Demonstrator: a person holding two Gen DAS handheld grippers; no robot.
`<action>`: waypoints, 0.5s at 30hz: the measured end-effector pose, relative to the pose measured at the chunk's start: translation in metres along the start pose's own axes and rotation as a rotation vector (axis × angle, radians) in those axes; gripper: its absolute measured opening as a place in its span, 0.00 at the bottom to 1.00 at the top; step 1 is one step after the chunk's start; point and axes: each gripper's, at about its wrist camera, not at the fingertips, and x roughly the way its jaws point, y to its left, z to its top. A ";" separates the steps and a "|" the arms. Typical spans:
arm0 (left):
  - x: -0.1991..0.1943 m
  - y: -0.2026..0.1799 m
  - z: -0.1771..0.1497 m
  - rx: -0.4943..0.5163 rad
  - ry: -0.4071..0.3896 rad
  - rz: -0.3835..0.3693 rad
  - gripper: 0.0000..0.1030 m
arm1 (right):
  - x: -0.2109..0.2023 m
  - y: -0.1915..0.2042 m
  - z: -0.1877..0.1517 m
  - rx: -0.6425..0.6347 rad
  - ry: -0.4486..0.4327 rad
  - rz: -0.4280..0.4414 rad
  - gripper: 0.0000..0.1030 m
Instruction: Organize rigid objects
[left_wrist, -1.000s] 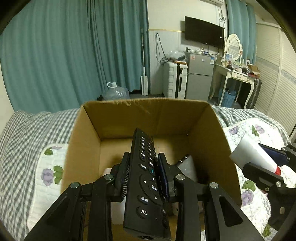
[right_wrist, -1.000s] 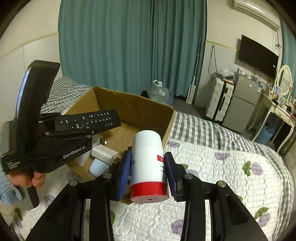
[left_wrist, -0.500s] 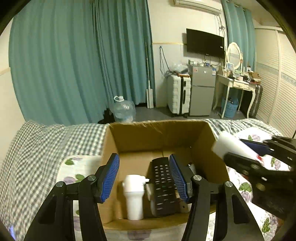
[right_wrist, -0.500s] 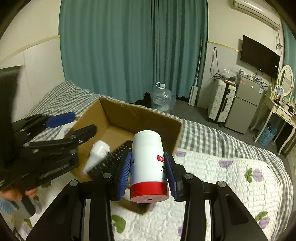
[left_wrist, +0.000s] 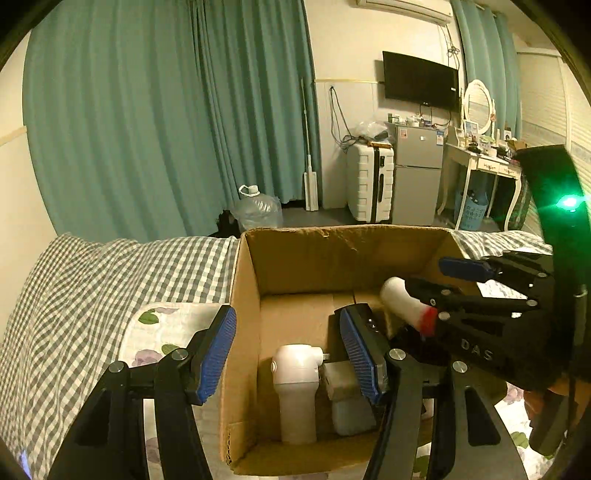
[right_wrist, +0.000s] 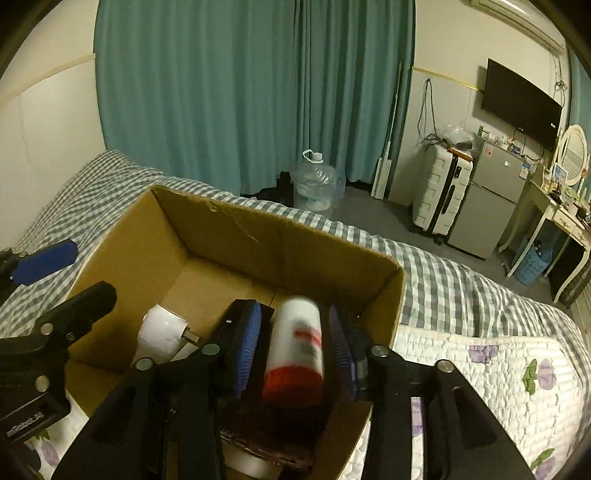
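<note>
An open cardboard box (left_wrist: 303, 251) (right_wrist: 207, 240) stands on the bed. My left gripper (left_wrist: 288, 350) is open and empty at its near left corner. The black remote (left_wrist: 364, 321) lies inside, partly hidden by my right finger pad. A white capped container (left_wrist: 295, 384) (right_wrist: 160, 332) and a grey block (left_wrist: 345, 402) also sit inside. My right gripper (right_wrist: 295, 343) has its jaws spread slightly wider than the white bottle with a red base (right_wrist: 295, 347) (left_wrist: 404, 306) between them, over the box interior; the bottle looks blurred. Whether the pads still touch it is unclear.
The bed has a grey checked sheet (left_wrist: 110, 280) and a white floral quilt (right_wrist: 480, 369). Behind it are teal curtains, a water jug (left_wrist: 258, 212), a white suitcase (left_wrist: 369, 184), a small fridge and a dressing table.
My left gripper let go of the remote, which now lies in the box, and pulled back open. My right gripper carried the bottle over the box and its jaws have widened.
</note>
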 end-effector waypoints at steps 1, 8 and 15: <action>0.000 0.001 0.001 -0.003 0.000 0.000 0.60 | -0.006 -0.002 0.000 0.009 -0.008 0.001 0.48; -0.048 0.001 0.019 -0.006 -0.073 0.006 0.60 | -0.075 -0.008 0.006 0.032 -0.077 -0.061 0.50; -0.132 -0.003 0.041 0.001 -0.202 0.012 0.65 | -0.172 0.000 0.019 0.037 -0.169 -0.126 0.55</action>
